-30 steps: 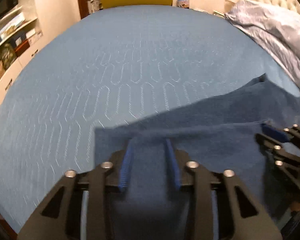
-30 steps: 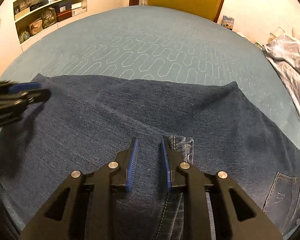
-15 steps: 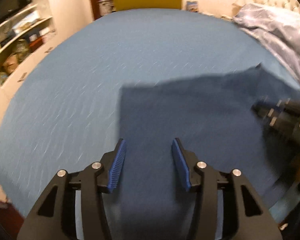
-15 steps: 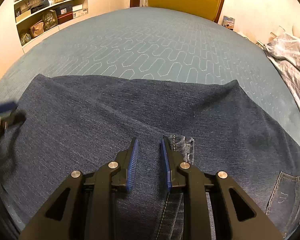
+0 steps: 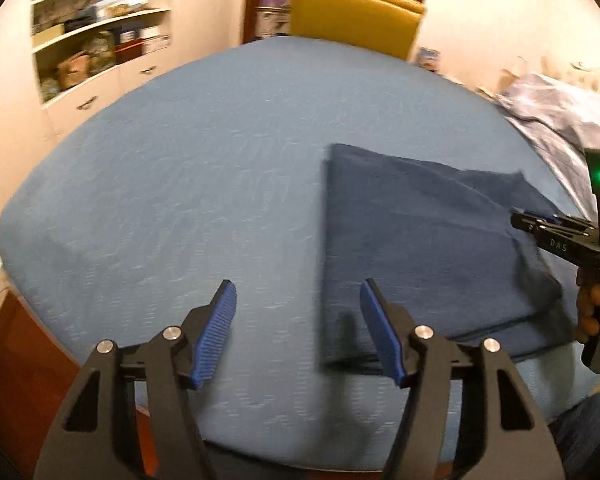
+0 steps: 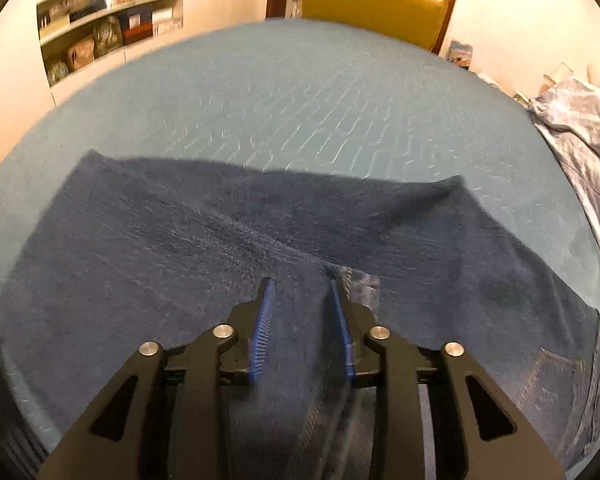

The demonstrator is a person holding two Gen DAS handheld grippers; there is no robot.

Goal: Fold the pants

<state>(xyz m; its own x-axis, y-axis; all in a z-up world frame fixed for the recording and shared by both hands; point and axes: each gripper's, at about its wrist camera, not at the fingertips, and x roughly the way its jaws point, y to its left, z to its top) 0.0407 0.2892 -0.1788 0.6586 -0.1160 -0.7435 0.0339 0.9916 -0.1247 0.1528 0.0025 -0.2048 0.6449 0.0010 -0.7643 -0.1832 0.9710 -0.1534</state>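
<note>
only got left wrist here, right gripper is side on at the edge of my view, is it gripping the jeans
Observer: In the right wrist view the right gripper has its jaws opening. A fold of the jeans lies between the pads, which look clear of it.
Operator: any pocket showing there
Observer: Yes, a back pocket sits at the right edge of that view.
Operator: anything by its right finger
Observer: A lighter stitched strip of denim peeks out from under the fold there.
</note>
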